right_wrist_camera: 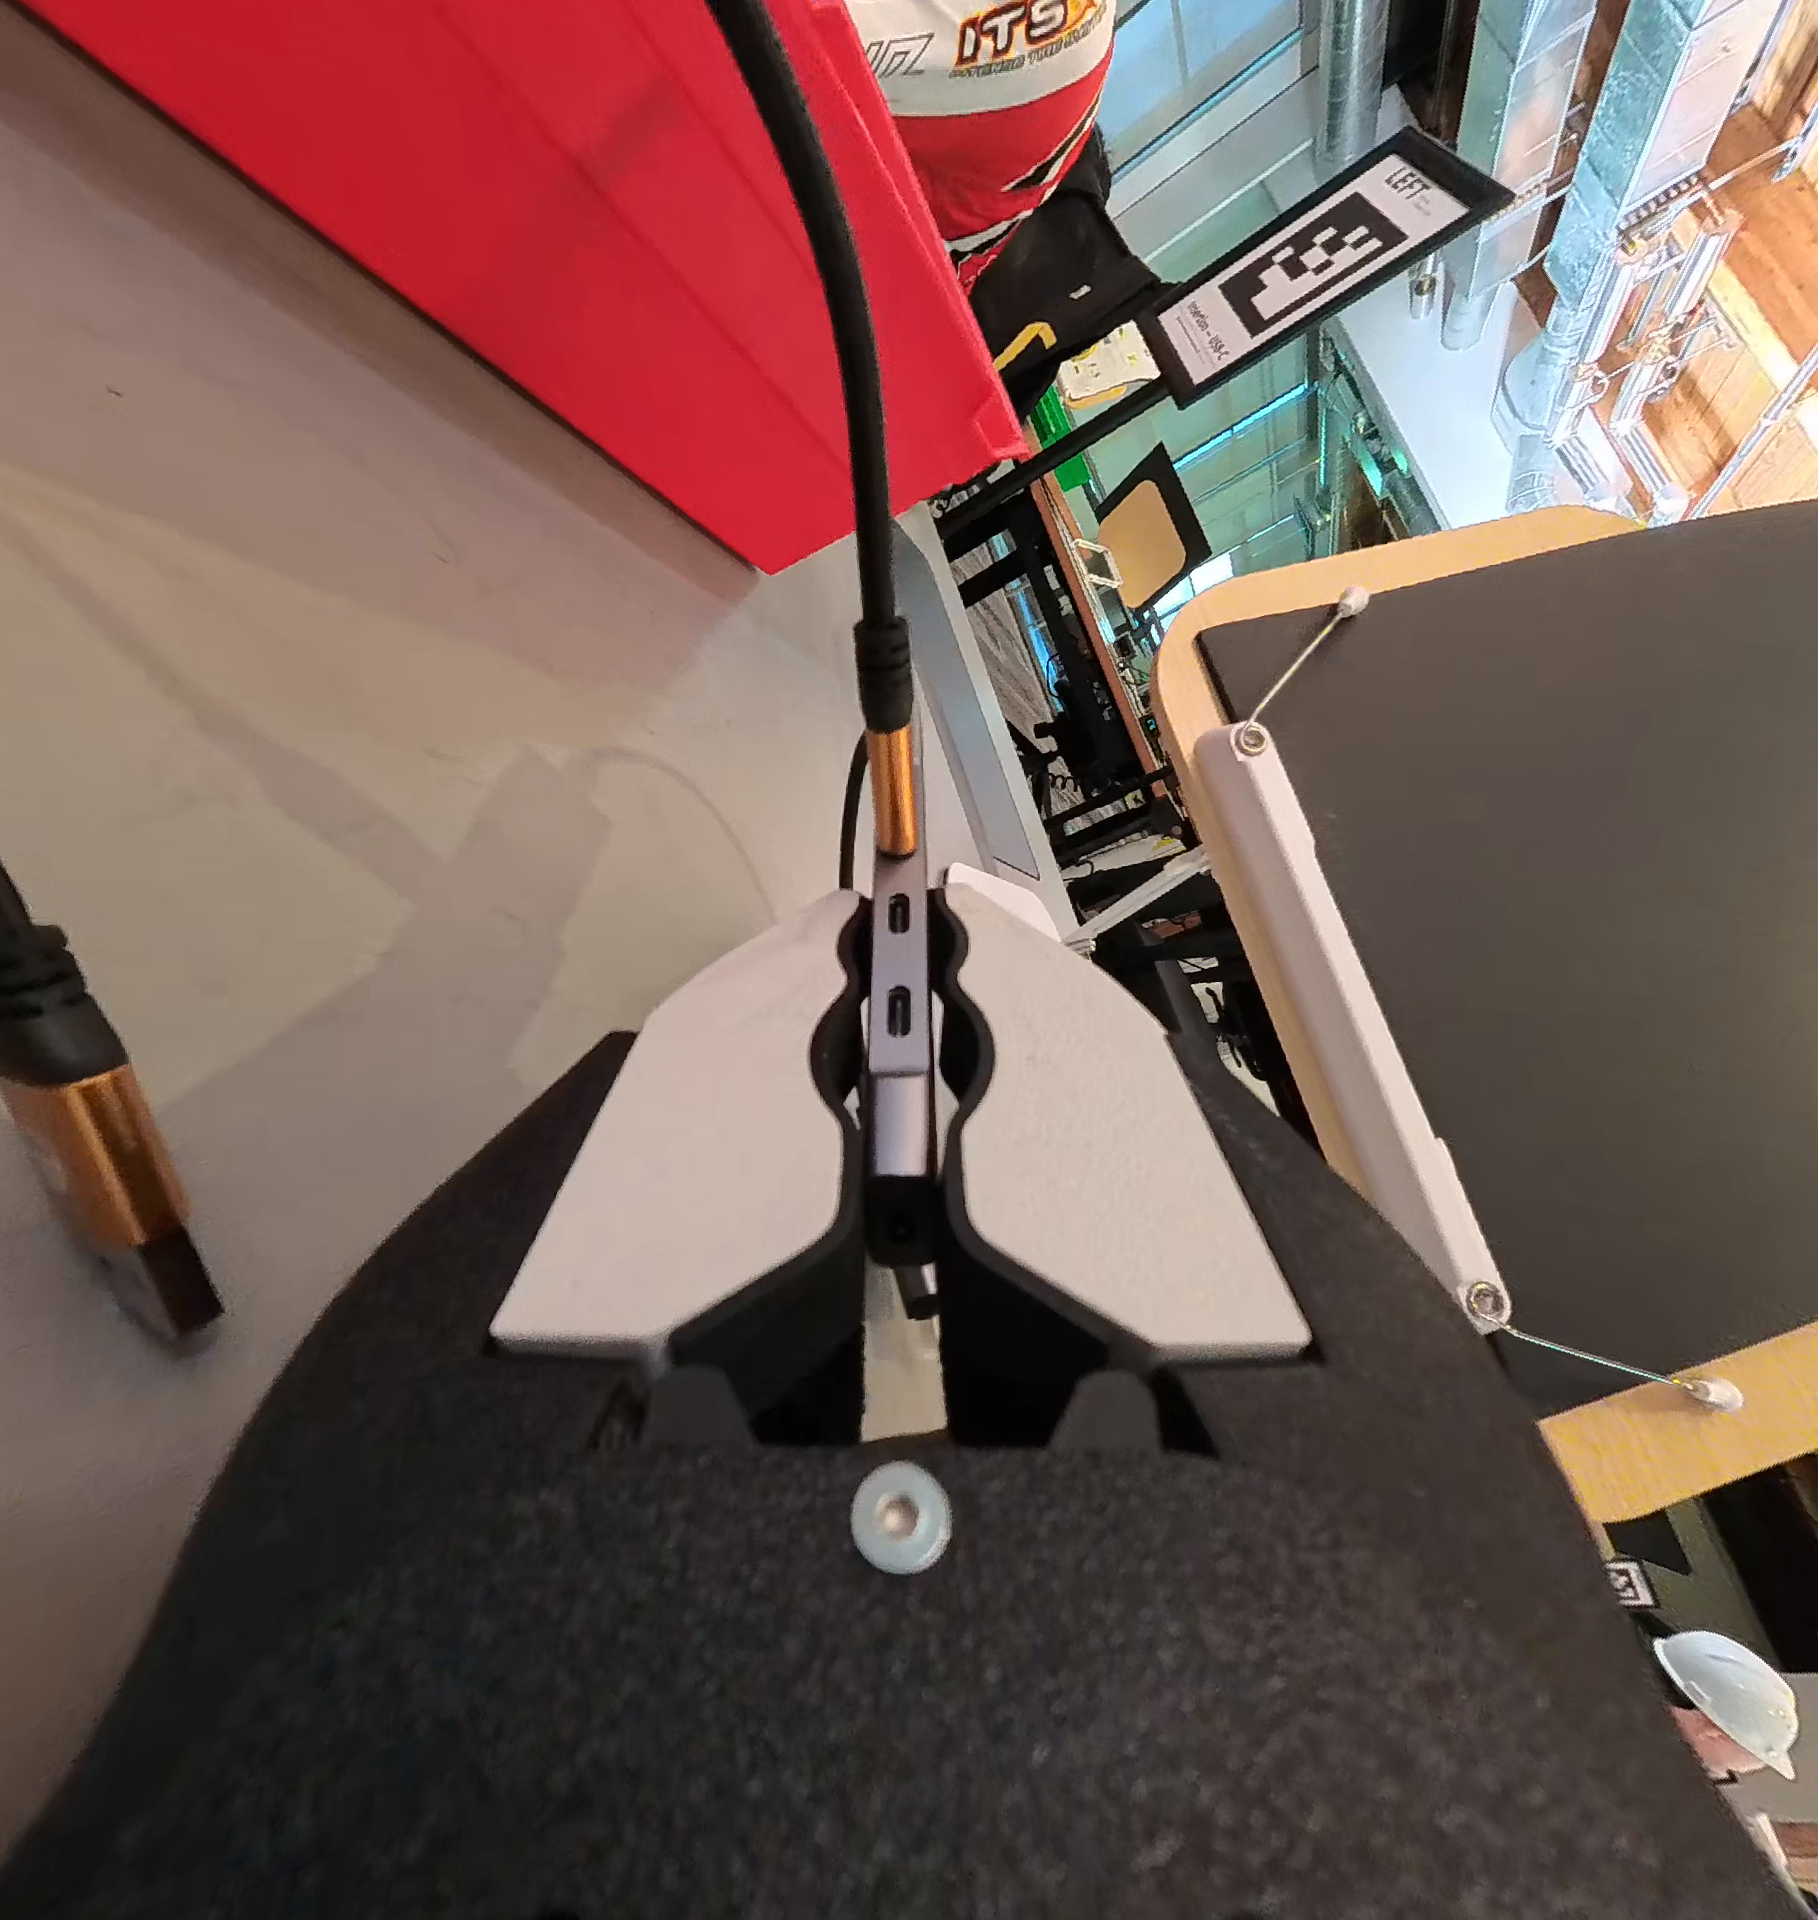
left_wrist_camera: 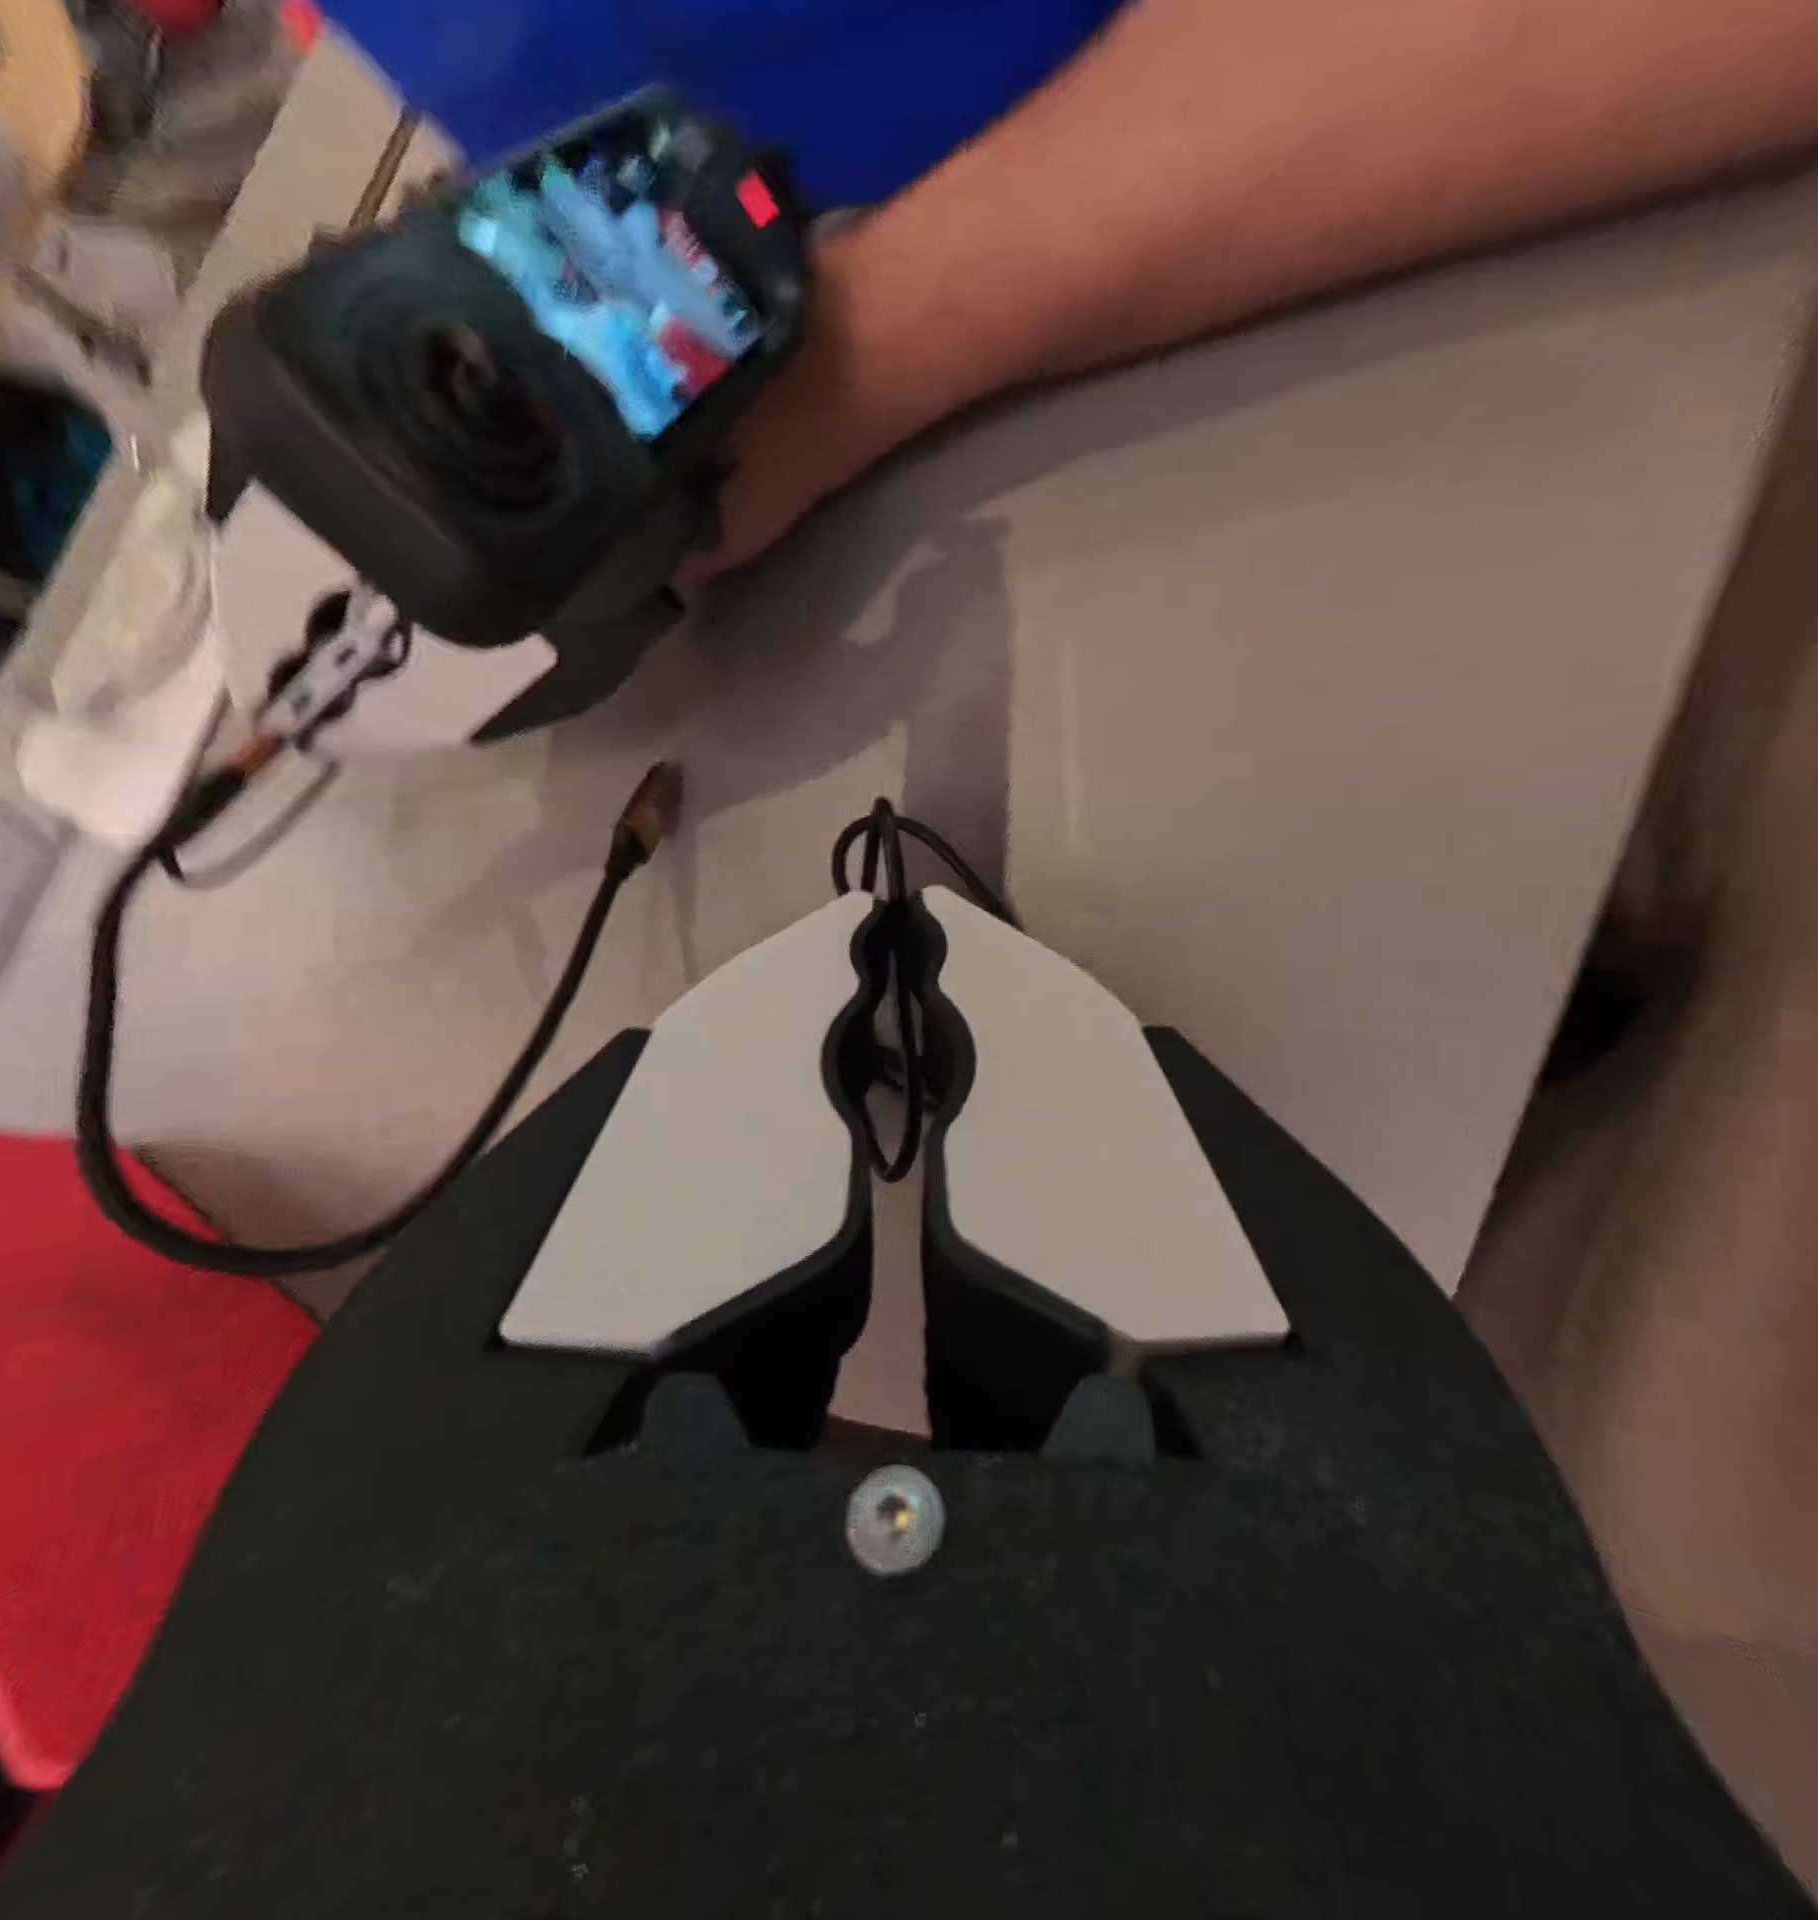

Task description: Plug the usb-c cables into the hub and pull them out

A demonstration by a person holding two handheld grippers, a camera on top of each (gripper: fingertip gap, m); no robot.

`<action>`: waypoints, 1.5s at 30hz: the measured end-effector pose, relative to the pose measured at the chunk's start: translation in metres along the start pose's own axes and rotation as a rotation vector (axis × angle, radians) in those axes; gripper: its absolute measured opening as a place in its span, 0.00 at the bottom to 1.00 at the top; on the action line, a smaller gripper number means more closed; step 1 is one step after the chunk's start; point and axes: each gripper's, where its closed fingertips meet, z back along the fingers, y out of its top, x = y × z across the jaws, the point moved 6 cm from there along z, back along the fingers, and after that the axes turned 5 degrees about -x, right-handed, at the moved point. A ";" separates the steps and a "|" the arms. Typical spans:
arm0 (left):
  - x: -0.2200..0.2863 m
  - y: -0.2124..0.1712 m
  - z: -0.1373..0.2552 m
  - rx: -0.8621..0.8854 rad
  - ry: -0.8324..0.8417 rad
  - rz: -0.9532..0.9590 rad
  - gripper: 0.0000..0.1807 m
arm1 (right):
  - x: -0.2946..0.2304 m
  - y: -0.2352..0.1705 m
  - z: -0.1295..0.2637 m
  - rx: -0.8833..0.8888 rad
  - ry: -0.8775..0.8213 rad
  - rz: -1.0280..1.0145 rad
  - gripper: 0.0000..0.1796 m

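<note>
Your right gripper (right_wrist_camera: 900,904) clamps the slim grey metal hub (right_wrist_camera: 897,997), one gold-collared black cable (right_wrist_camera: 892,790) plugged; left gripper (left_wrist_camera: 889,904), jaws pinching thin black cord (left_wrist_camera: 889,842), must fetch the free plug (left_wrist_camera: 647,821).

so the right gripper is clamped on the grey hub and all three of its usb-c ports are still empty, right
Not quite. The right gripper is shut on the grey hub, but not every port is empty: the right wrist view shows a black cable with a copper-coloured plug seated in the port farthest from the gripper. The two ports nearer the gripper are empty.
</note>
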 end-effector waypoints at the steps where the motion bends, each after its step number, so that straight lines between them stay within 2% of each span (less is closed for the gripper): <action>1: 0.001 0.001 -0.005 -0.014 -0.011 0.100 0.04 | 0.000 0.000 0.000 0.000 0.000 -0.001 0.05; 3: 0.007 0.005 -0.001 0.042 -0.130 0.274 0.18 | 0.000 -0.001 0.001 0.000 -0.002 -0.008 0.05; 4: 0.004 0.004 0.007 0.082 -0.160 0.316 0.20 | 0.001 -0.001 0.001 0.001 -0.003 -0.013 0.05; 7: -0.025 -0.020 0.041 0.136 -0.079 0.334 0.17 | 0.002 -0.001 0.000 0.001 -0.001 -0.020 0.05; 9: -0.043 -0.054 0.050 0.033 -0.074 0.404 0.18 | 0.002 -0.001 0.000 -0.001 0.001 -0.013 0.05; 11: -0.048 -0.082 0.046 -0.063 -0.081 0.497 0.18 | 0.001 0.000 0.000 -0.003 0.006 -0.005 0.05; 13: -0.044 -0.093 0.037 -0.098 -0.041 0.512 0.19 | 0.000 -0.001 -0.001 -0.004 0.008 0.001 0.05; 17: -0.042 -0.098 0.016 -0.199 0.122 0.425 0.18 | 0.000 -0.002 -0.002 -0.007 0.009 -0.005 0.05; 20: -0.037 -0.099 0.005 -0.241 0.102 0.459 0.21 | 0.000 -0.002 -0.001 -0.008 0.010 -0.007 0.05; 23: -0.034 -0.099 0.001 -0.218 0.105 0.486 0.14 | -0.001 -0.001 -0.001 -0.008 0.013 -0.001 0.05; 25: -0.030 -0.098 0.000 -0.224 0.134 0.462 0.05 | -0.001 -0.001 -0.001 -0.009 0.014 0.001 0.05; 27: -0.030 -0.099 0.000 -0.283 0.183 0.379 0.01 | -0.001 -0.001 -0.002 -0.009 0.014 0.000 0.05; 29: -0.033 -0.103 0.007 -0.327 0.210 0.296 0.01 | -0.001 -0.001 -0.002 -0.008 0.012 -0.003 0.05; 33: -0.053 -0.088 0.056 -0.251 0.251 0.237 0.01 | 0.000 -0.001 -0.001 -0.006 0.010 -0.009 0.05; 36: -0.075 -0.073 0.102 -0.189 0.354 0.230 0.01 | 0.000 -0.001 -0.002 -0.007 0.011 -0.008 0.05; 41: -0.122 -0.051 0.186 -0.228 0.757 0.069 0.01 | 0.001 -0.001 -0.001 -0.006 0.006 -0.014 0.05; 44: -0.146 -0.041 0.234 -0.392 1.060 -0.117 0.01 | 0.002 -0.002 -0.001 -0.006 0.003 -0.021 0.05; 45: -0.151 -0.039 0.246 -0.437 1.105 -0.145 0.01 | 0.002 -0.002 -0.001 -0.006 0.003 -0.021 0.05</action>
